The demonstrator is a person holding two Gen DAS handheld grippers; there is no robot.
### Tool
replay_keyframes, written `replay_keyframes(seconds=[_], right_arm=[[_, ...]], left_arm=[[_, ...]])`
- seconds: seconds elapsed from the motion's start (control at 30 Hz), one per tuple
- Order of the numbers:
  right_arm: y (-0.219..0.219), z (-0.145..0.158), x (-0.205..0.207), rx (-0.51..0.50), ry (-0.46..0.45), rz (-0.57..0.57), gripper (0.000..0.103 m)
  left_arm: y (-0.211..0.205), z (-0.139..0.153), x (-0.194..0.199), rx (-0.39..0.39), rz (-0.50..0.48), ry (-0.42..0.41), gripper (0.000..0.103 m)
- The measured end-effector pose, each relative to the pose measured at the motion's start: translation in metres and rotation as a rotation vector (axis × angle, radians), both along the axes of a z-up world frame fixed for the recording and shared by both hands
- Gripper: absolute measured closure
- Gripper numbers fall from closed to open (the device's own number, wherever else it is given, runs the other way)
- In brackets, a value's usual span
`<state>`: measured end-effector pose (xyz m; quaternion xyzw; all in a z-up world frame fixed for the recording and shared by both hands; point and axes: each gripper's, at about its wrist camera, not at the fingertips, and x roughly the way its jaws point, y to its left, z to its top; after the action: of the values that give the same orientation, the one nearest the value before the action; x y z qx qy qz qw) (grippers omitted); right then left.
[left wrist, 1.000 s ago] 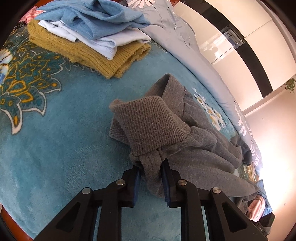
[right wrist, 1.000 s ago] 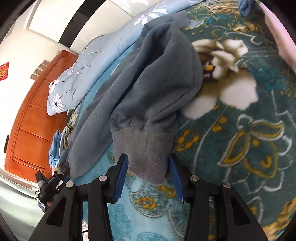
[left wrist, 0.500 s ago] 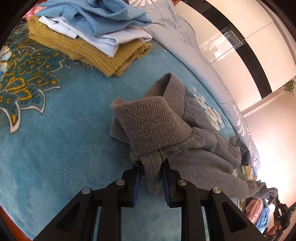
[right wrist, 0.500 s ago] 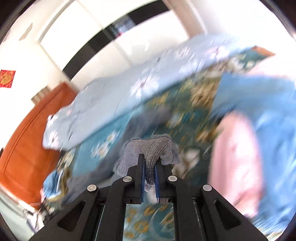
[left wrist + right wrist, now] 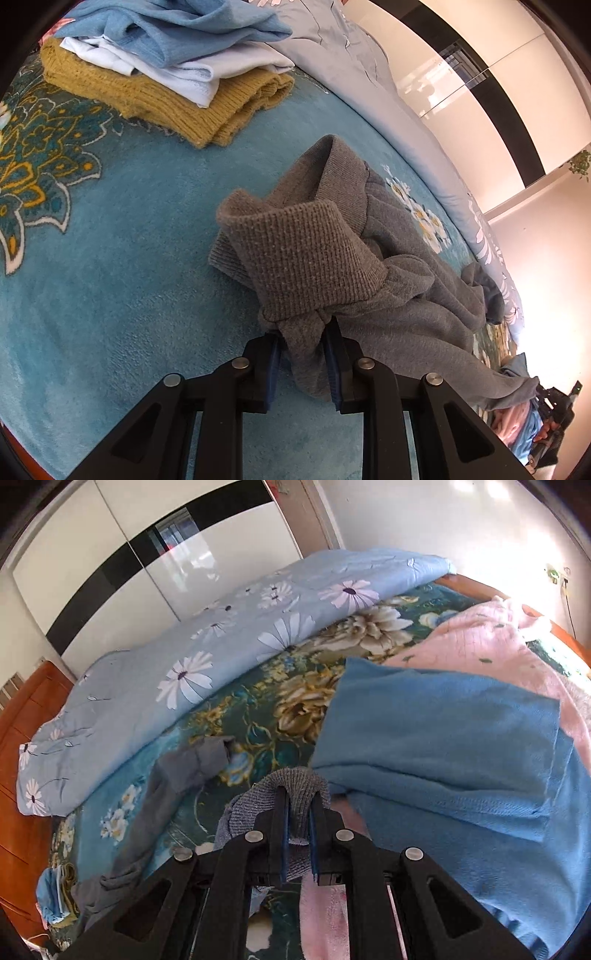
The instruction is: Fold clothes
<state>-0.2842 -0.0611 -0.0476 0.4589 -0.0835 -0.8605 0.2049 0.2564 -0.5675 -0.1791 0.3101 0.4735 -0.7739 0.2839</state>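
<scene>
A grey sweatshirt [image 5: 388, 302] lies crumpled on the teal floral blanket [image 5: 110, 266]. Its ribbed band [image 5: 306, 258] is doubled over just ahead of my left gripper [image 5: 303, 354], which is shut on a bunched fold of the grey fabric. In the right wrist view my right gripper [image 5: 297, 830] is shut on the sweatshirt's ribbed cuff [image 5: 295, 786], lifted above the bed. The grey sleeve [image 5: 177, 775] trails down to the left behind it. The right gripper [image 5: 554, 410] also shows small at the far right edge of the left wrist view.
A stack of folded clothes, mustard knit [image 5: 155, 96] under white and blue pieces, sits at the upper left. A light blue daisy quilt [image 5: 192, 664] runs along the far side. A blue garment [image 5: 443, 753] and a pink one [image 5: 491, 642] lie on the right.
The right gripper closed on the grey cuff, then rose and swung away with it, stretching the sleeve. The left gripper kept its hold and place.
</scene>
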Motion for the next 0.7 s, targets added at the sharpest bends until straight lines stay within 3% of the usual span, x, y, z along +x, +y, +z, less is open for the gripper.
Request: replay_keyframes(seconds=[0.13,0.23,0.3,0.33,0.47,0.6,0.7], right_arm=[[0.004,-0.003,-0.002,-0.01,-0.013,-0.005,0.093],[0.011,0.01,0.001,0.002,0.01,-0.005,0.087],[0.017,0.025,0.008,0.024,0.061,-0.014,0.067],[0.021,0.032,0.012,0.036,0.089,-0.021,0.063],[0.022,0.048,0.051,-0.007,0.147,0.061,0.063],[-0.014,0.009,0.098,0.028,0.083,0.264,0.062],[-0.044,-0.042,0.102,0.101,-0.016,0.312,0.062]], left_arm=[[0.001,0.0,0.002,0.006,-0.004,-0.003,0.079],[0.003,-0.002,0.004,0.012,0.003,-0.001,0.079],[0.005,-0.001,0.005,0.013,0.005,-0.001,0.078],[0.005,-0.001,0.005,0.013,0.006,-0.002,0.078],[0.008,-0.003,0.003,0.017,0.016,0.005,0.078],[0.009,-0.005,-0.003,0.02,0.019,0.004,0.078],[0.008,-0.004,-0.003,0.026,0.011,0.001,0.078]])
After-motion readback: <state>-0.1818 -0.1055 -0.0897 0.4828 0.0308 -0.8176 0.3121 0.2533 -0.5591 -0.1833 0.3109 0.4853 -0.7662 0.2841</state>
